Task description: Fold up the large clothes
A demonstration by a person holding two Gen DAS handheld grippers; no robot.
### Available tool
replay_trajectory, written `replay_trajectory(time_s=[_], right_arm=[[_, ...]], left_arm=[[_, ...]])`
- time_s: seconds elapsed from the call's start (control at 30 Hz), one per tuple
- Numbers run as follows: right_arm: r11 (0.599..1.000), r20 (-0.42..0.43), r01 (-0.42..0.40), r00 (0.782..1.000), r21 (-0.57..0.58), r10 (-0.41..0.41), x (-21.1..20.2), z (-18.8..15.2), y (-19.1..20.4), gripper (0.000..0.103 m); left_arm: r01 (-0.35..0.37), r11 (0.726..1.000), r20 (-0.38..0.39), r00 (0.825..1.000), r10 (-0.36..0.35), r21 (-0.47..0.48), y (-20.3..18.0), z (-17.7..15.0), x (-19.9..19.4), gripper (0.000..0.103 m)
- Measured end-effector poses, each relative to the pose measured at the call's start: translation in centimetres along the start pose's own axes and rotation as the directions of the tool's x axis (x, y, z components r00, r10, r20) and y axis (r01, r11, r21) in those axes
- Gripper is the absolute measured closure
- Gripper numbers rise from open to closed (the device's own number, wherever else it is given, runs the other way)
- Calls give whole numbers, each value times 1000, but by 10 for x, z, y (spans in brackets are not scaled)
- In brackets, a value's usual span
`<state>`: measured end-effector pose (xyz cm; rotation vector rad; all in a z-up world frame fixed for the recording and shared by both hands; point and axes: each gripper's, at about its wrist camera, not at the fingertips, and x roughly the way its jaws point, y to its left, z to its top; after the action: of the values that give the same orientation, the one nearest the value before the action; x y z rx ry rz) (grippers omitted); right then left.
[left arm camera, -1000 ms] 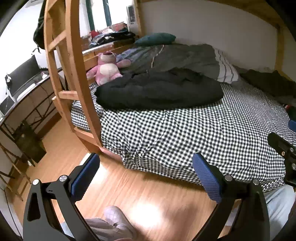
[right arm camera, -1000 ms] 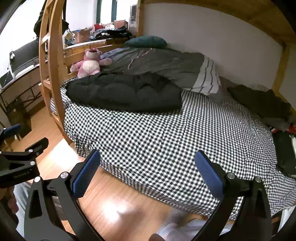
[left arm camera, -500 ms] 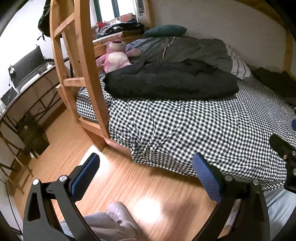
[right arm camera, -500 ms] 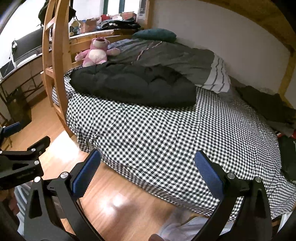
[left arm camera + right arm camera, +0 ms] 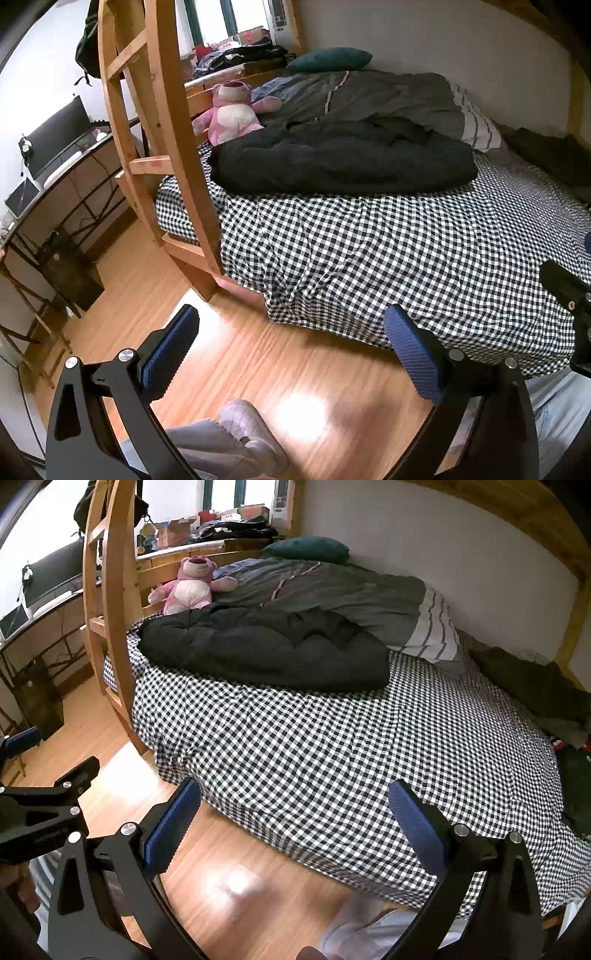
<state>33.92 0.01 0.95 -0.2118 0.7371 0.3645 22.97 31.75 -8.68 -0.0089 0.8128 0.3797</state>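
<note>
A large black padded garment lies folded across the far part of the checkered bed; it also shows in the right wrist view on the bed. My left gripper is open and empty, held over the wooden floor short of the bed's edge. My right gripper is open and empty, at the bed's near edge. Both are well apart from the garment. The left gripper shows at the left edge of the right wrist view.
A wooden bunk ladder stands at the bed's left corner. A pink plush bear, grey duvet and teal pillow lie at the head. Dark clothes pile at the right. A desk with monitor stands left.
Both grippers have shifted left and slightly nearer the bed; the ladder and garment sit further right in view. Both stay open and empty.
</note>
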Motion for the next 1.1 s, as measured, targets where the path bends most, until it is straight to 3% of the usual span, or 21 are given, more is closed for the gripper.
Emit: replay_trajectory(time_s=[1.1], right_arm=[[1000, 5, -9, 1000, 15, 9, -6, -3, 3, 3]], left_arm=[[11, 1000, -3, 1000, -11, 6, -7, -1, -3, 5]])
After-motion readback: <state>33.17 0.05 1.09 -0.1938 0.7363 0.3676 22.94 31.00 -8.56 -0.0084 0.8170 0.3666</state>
